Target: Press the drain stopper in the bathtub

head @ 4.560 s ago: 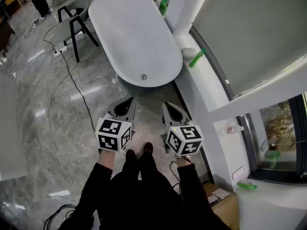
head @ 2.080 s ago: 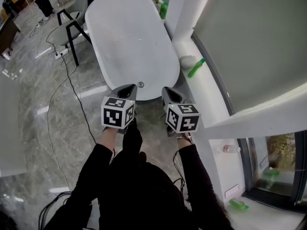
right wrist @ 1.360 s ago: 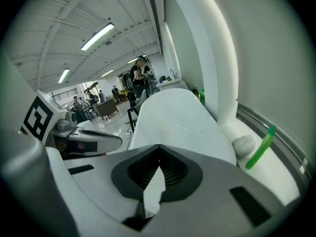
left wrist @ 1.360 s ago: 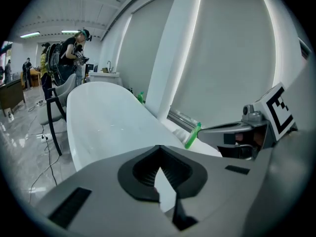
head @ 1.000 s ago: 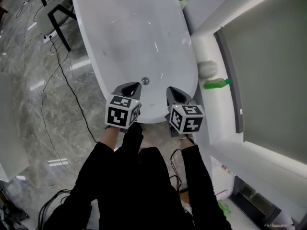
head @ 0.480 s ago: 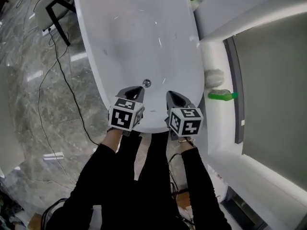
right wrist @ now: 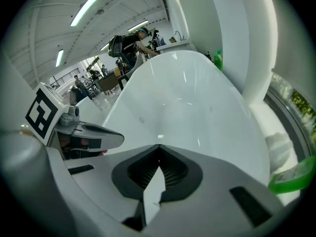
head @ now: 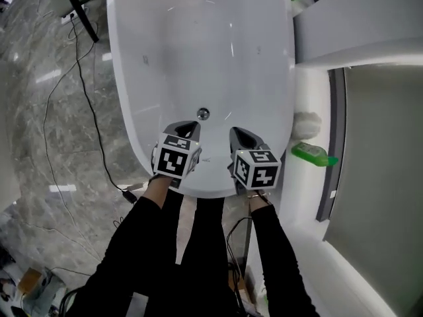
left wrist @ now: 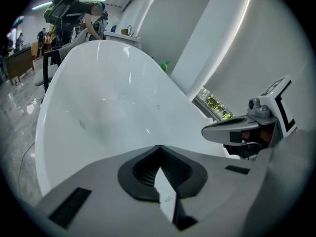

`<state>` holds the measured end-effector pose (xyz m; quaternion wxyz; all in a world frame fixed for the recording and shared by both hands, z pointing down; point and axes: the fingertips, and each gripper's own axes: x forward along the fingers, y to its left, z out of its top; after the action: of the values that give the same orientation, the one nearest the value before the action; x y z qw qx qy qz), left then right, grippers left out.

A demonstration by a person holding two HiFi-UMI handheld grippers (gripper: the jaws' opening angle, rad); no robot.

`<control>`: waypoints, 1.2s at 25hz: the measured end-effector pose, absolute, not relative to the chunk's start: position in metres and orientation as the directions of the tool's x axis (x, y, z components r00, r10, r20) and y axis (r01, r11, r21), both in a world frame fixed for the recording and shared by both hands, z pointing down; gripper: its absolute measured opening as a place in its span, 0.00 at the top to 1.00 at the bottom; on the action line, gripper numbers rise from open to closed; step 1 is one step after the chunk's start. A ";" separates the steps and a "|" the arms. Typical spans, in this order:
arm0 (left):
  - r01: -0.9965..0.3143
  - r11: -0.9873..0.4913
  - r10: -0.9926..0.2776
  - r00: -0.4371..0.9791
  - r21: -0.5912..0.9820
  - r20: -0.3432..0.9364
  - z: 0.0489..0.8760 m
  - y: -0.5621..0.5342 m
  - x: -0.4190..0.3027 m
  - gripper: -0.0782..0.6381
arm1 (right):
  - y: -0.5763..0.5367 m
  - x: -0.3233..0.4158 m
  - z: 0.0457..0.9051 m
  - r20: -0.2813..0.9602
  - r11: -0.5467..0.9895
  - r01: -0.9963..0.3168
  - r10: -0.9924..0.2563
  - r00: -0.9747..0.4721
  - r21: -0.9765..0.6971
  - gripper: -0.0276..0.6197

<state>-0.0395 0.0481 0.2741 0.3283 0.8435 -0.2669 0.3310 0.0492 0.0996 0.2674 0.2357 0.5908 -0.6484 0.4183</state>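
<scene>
The small round silver drain stopper [head: 203, 113] sits in the floor of the big white oval bathtub [head: 116, 71], close to the end where the person stands. It lies just in front of the tips of the left gripper [head: 188, 125], and a tiny bit to their right. From the tips of the right gripper [head: 236, 133] it lies ahead too, but farther off to the left. So the left gripper is the nearer one. I think the stopper is also lower than both tips, down on the tub floor, so the next move would be a push forward and down.

The stopper is round, so it has no long side to line up with.

Both grippers hover side by side over the near end of the tub. They point forward along the length of the tub. Their marker cubes face back to the person, whose arms in black sleeves reach out straight.

In the left gripper view, the two grey fingers of the left gripper [left wrist: 159, 149] come together at the tip, with nothing between them. In the right gripper view, the right gripper [right wrist: 158, 147] looks the same: tips pressed together and holding nothing. Neither of these views shows the stopper; the grey fingers hide the tub floor beneath them.

A closed tip looks good for pressing a small button like this.
</scene>
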 end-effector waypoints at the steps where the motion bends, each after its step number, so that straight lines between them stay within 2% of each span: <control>1: -0.677 -0.632 -0.233 0.629 0.376 0.741 0.283 0.046 -0.038 0.88 | 0.097 0.052 0.276 0.805 -0.042 -0.962 -0.558 -0.203 -0.271 0.96; 12: -0.789 -0.493 -0.253 0.533 0.367 0.807 0.381 0.025 -0.020 0.88 | 0.073 0.075 0.376 0.837 0.047 -0.942 -0.446 -0.318 -0.333 0.96; 30: -0.859 -0.383 -0.216 0.440 0.339 0.871 0.515 0.023 0.012 0.88 | 0.055 0.082 0.508 0.866 0.118 -0.922 -0.317 -0.388 -0.370 0.96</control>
<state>0.0122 0.0228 0.5154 0.4191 0.7379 -0.3644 0.3835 0.0825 0.0552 0.5081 0.3133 0.4560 -0.6790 0.4825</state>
